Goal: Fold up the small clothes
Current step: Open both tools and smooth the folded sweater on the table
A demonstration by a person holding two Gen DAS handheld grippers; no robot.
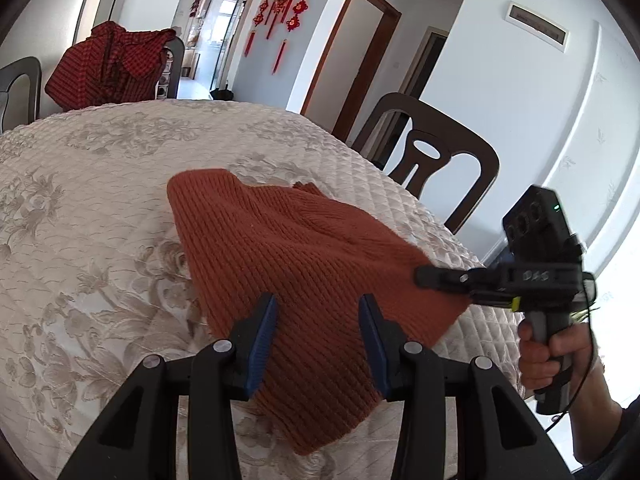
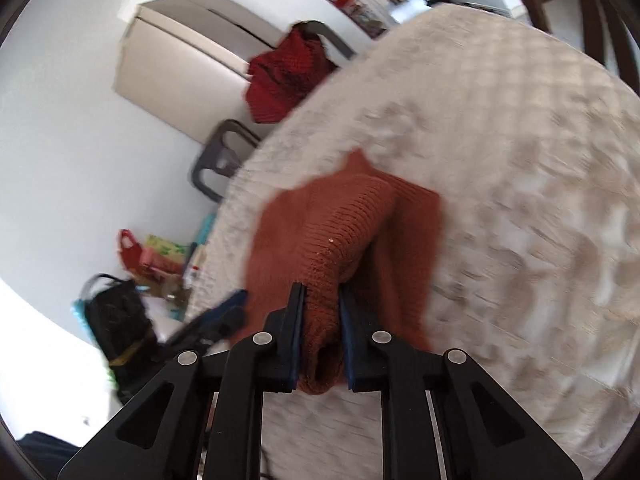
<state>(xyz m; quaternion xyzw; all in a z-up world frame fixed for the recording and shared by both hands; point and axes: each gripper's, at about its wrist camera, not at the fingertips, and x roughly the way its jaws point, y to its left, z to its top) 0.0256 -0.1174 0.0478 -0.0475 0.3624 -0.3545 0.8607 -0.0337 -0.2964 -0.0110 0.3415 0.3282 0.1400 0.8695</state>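
Observation:
A rust-orange knit garment (image 1: 288,264) lies partly lifted on the quilted floral tablecloth (image 1: 100,208). My left gripper (image 1: 318,312) is open just above the garment's near part, nothing between its blue pads. My right gripper (image 2: 322,292) is shut on a bunched fold of the garment (image 2: 344,224) and holds it raised above the table. In the left wrist view the right gripper (image 1: 424,274) comes in from the right and pinches the garment's right edge. The right wrist view is blurred by motion.
A dark chair (image 1: 436,160) stands at the table's right side. A red checked garment (image 1: 108,64) hangs over a chair at the far side. Bags and clutter (image 2: 132,280) lie on the floor beside the table.

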